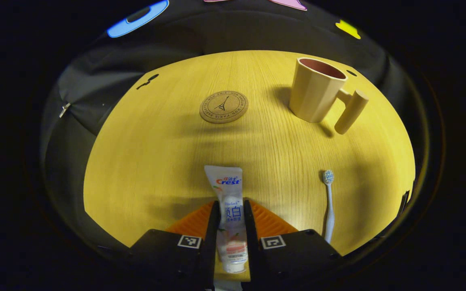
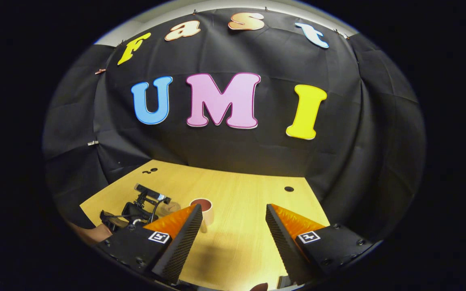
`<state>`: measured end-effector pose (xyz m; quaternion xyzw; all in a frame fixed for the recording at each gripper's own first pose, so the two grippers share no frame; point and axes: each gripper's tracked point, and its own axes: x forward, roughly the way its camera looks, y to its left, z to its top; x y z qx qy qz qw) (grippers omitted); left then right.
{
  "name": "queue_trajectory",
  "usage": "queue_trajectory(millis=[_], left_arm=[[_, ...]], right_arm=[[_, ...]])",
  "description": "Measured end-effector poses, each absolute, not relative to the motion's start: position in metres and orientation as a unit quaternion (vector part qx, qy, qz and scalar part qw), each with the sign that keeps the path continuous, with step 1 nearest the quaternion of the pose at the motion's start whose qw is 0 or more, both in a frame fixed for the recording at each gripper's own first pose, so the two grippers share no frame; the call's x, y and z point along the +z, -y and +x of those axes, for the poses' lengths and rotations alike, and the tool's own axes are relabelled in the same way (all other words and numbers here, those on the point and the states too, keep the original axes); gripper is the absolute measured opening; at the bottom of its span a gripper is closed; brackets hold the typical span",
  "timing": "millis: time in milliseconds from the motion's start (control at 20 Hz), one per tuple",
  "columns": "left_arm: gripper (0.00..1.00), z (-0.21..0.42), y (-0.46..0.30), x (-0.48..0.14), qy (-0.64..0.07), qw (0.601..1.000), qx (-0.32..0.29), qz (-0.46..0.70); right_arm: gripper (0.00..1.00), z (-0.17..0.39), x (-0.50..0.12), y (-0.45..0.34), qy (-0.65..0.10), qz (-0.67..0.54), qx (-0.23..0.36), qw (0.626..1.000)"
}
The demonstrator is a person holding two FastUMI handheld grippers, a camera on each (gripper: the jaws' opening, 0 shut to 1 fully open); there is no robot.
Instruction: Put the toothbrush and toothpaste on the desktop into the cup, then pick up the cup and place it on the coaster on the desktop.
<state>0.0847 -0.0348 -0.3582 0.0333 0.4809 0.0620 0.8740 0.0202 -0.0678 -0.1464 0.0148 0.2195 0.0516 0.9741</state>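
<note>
In the left gripper view a white toothpaste tube point(image 1: 229, 210) lies on the wooden desktop point(image 1: 156, 161), pointing away from me. My left gripper point(image 1: 231, 206) is shut on its lower half, one finger on each side. To its right lies a pale blue toothbrush point(image 1: 329, 206), head pointing away. Farther off stand the beige cup point(image 1: 316, 91) with a peg handle at the right and the round cork coaster point(image 1: 223, 106) at the centre. My right gripper point(image 2: 233, 212) hangs open over the desk, holding nothing. Past its left finger I see the cup point(image 2: 206, 208) and the left gripper point(image 2: 136, 212).
Black cloth walls close in the desk at the back and on both sides. Small dark holes point(image 1: 148, 81) mark the desk's far left corner, and another hole point(image 2: 289, 188) sits near the far edge. A person's hand point(image 2: 95, 233) holds the left gripper.
</note>
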Motion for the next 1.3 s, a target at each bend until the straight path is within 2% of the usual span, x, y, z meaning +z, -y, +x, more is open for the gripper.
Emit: queue_trajectory(millis=[50,150,200,250,350,400,450,500,550,1000,1200,1250,1300], left_arm=[[0.37,0.086,0.035,-0.357,-0.481,0.875,0.048,0.026],[0.34,0.082,0.041,-0.355,-0.485,0.874,0.015,0.001],[0.37,0.08,0.041,-0.353,-0.486,0.874,0.001,-0.009],[0.31,0.078,0.039,-0.347,-0.481,0.877,-0.005,-0.016],[0.33,0.075,0.035,-0.334,-0.466,0.884,-0.017,-0.026],[0.28,0.072,0.032,-0.327,-0.459,0.888,-0.022,-0.031],[0.28,0.069,0.028,-0.318,-0.452,0.891,-0.027,-0.036],[0.32,0.065,0.023,-0.311,-0.445,0.894,-0.032,-0.039],[0.28,0.061,0.018,-0.302,-0.437,0.898,-0.035,-0.04],[0.28,0.021,-0.023,-0.251,-0.399,0.914,-0.052,-0.049],[0.27,0.011,-0.04,-0.253,-0.402,0.913,-0.044,-0.056],[0.23,0.009,-0.043,-0.253,-0.403,0.912,-0.042,-0.058],[0.28,0.006,-0.045,-0.254,-0.405,0.912,-0.039,-0.059]], right_arm=[[0.98,0.016,-0.156,0.064,-0.238,0.012,0.051,0.97],[0.98,0.007,-0.169,0.053,-0.266,0.018,0.055,0.962],[0.98,0.002,-0.174,0.045,-0.279,0.023,0.059,0.958],[0.98,-0.001,-0.181,0.036,-0.292,0.026,0.062,0.954],[0.98,-0.009,-0.196,0.017,-0.318,0.029,0.065,0.945],[0.98,-0.013,-0.203,0.008,-0.333,0.031,0.067,0.94],[0.98,-0.017,-0.211,0.002,-0.346,0.034,0.068,0.935],[0.98,-0.019,-0.218,-0.009,-0.359,0.038,0.069,0.93],[0.98,-0.022,-0.226,-0.018,-0.371,0.04,0.07,0.925],[0.98,-0.033,-0.333,-0.074,-0.487,0.028,0.065,0.871],[0.93,-0.037,-0.369,-0.085,-0.531,0.037,0.059,0.844],[0.87,-0.037,-0.376,-0.086,-0.538,0.031,0.06,0.84],[0.84,-0.038,-0.384,-0.087,-0.545,0.025,0.062,0.836]])
